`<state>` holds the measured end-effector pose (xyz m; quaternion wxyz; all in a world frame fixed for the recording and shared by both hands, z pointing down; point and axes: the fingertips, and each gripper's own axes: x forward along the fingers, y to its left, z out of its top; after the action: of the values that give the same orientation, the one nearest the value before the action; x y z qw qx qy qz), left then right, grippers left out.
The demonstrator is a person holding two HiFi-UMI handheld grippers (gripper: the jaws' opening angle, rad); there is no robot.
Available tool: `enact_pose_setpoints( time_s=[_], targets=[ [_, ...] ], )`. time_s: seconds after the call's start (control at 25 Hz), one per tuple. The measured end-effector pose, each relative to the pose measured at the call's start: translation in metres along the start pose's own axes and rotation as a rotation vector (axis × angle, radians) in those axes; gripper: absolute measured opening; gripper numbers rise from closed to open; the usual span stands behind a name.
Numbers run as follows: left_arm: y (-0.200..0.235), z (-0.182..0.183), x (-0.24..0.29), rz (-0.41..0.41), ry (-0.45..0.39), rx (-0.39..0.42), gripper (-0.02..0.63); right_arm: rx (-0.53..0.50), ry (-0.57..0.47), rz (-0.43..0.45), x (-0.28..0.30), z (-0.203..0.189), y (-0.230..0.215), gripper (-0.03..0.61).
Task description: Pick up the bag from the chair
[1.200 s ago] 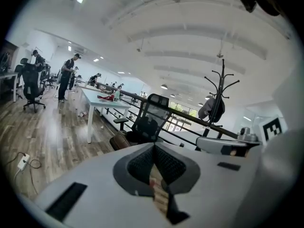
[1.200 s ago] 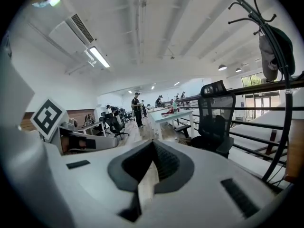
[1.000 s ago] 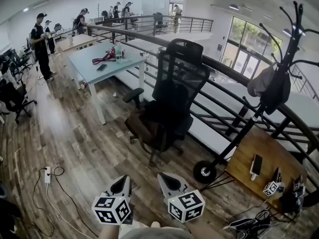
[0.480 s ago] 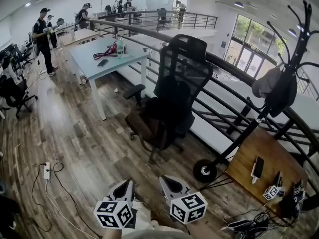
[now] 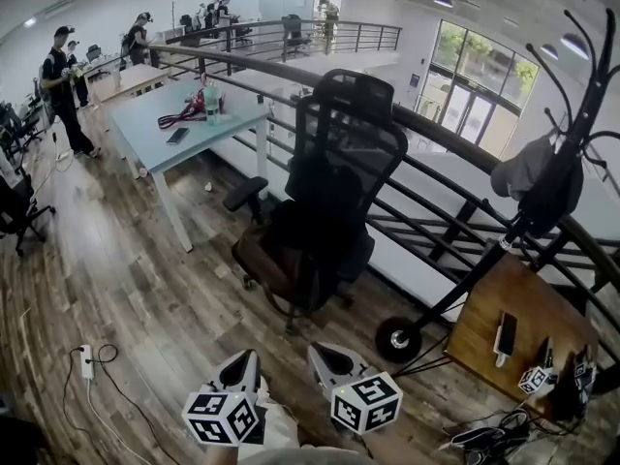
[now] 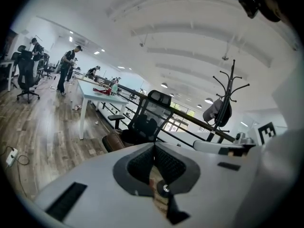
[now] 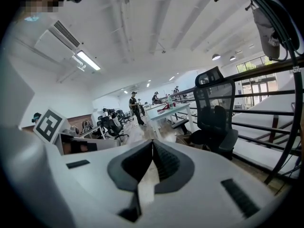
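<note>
Bag (image 5: 254,260) on chair (image 5: 341,153) seat, well beyond left tool (image 5: 249,356), right tool (image 5: 316,351); both closed, empty.

Non-task surroundings, as we see them from the head view:

- Pale blue table (image 5: 145,129), upper left. It carries a bottle (image 5: 211,105), a red strap-like item (image 5: 180,116) and a flat dark device (image 5: 177,136).
- Dark curved railing (image 5: 438,136) behind the table.
- Black coat rack (image 5: 463,281), right, with a grey garment (image 5: 528,170) hung on it. Its round base (image 5: 398,339) is on the wood floor (image 5: 126,289).
- Wooden side table (image 5: 542,308) just beside that base, bearing a phone (image 5: 505,334).
- White power strip (image 5: 84,360) on the floor, left.
- A person (image 5: 60,80) standing, far left.
</note>
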<state>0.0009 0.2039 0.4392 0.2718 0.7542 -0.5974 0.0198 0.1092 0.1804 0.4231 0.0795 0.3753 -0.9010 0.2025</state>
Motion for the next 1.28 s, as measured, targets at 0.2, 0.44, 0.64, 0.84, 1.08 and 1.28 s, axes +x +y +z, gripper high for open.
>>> enact_pose_setpoints(
  time_s=[0.2, 0.44, 0.64, 0.84, 1.08, 1.28],
  targets=[
    [0.028, 0.031, 0.035, -0.026, 0.014, 0.009, 0.003, 0.001, -0.009, -0.018, 0.050, 0.026, -0.009, 0.002],
    [0.070, 0.061, 0.070, -0.044, 0.038, 0.008, 0.003, 0.003, -0.008, -0.032, 0.110, 0.047, -0.012, 0.002],
    [0.101, 0.088, 0.101, -0.064, 0.054, 0.015, 0.003, 0.017, -0.018, -0.066, 0.154, 0.067, -0.023, 0.002],
    [0.125, 0.108, 0.127, -0.092, 0.078, 0.034, 0.003, 0.023, -0.035, -0.099, 0.190, 0.086, -0.031, 0.002],
    [0.148, 0.129, 0.158, -0.116, 0.084, 0.042, 0.003, 0.031, -0.043, -0.130, 0.226, 0.097, -0.043, 0.002],
    [0.165, 0.133, 0.179, -0.123, 0.100, 0.040, 0.003, 0.047, -0.043, -0.157, 0.246, 0.097, -0.057, 0.002]
  ],
)
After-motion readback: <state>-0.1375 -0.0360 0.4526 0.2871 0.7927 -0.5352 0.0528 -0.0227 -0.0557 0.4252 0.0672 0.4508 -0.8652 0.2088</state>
